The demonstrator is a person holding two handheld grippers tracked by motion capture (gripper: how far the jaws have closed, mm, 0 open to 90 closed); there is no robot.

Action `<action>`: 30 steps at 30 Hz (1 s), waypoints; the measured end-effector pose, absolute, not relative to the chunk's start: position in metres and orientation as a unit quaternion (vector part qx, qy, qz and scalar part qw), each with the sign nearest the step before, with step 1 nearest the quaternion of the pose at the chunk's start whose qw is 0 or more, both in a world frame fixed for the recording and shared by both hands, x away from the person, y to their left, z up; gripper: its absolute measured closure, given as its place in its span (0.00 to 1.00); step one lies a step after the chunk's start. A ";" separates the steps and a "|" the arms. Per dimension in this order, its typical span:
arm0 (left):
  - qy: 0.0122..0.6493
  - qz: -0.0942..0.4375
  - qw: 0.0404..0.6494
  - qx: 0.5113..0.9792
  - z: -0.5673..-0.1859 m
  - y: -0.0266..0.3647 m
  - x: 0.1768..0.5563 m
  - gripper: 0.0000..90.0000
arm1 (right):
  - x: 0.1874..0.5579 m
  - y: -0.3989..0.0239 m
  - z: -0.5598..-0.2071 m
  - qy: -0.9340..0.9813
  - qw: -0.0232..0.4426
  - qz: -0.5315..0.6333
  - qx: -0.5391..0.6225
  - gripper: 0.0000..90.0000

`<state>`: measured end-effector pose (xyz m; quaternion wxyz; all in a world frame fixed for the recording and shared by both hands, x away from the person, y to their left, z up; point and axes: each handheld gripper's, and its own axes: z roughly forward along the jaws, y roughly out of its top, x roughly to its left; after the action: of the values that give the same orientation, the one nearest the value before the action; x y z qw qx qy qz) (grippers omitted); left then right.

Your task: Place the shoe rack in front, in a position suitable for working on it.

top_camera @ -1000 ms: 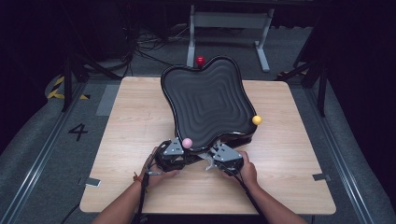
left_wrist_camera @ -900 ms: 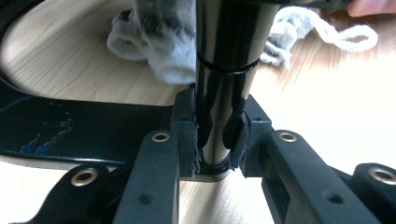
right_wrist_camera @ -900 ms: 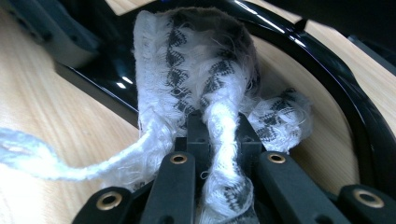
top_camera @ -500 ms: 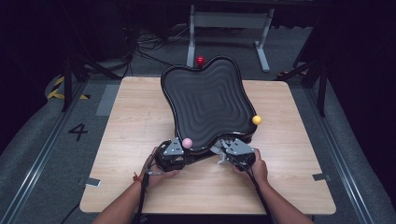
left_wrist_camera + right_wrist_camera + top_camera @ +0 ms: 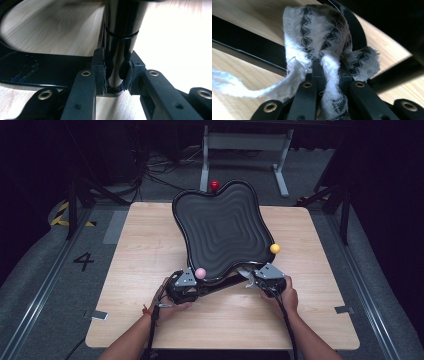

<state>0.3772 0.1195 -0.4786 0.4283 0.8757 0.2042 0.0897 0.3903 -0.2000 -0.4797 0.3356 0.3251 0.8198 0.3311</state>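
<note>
Here, white cloth [image 5: 324, 50] clamped in the right gripper [image 5: 329, 72], against the black tray's [image 5: 220, 227] near edge.

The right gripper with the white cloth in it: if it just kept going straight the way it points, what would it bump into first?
Most likely the black wavy tray. The right gripper, shut on the patterned white cloth, points at the tray's near edge; in the right gripper view a black rim curves just behind the cloth, though depth there is unclear.
</note>
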 end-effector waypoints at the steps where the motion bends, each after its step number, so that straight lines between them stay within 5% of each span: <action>1: 0.204 0.090 0.428 0.876 -0.479 0.120 0.377 0.82 | 0.390 -0.200 -0.480 0.820 0.336 0.331 0.325 0.90; 17: 0.204 0.089 0.428 0.876 -0.479 0.120 0.377 0.82 | 0.391 -0.210 -0.480 0.815 0.340 0.325 0.337 0.90; 30: 0.206 0.089 0.428 0.875 -0.478 0.118 0.375 0.82 | 0.374 -0.172 -0.481 0.835 0.317 0.347 0.287 0.90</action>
<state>0.3752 0.1182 -0.4785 0.4282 0.8755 0.2055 0.0892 0.3736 -0.1722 -0.4815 0.3167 0.2871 0.8348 0.3470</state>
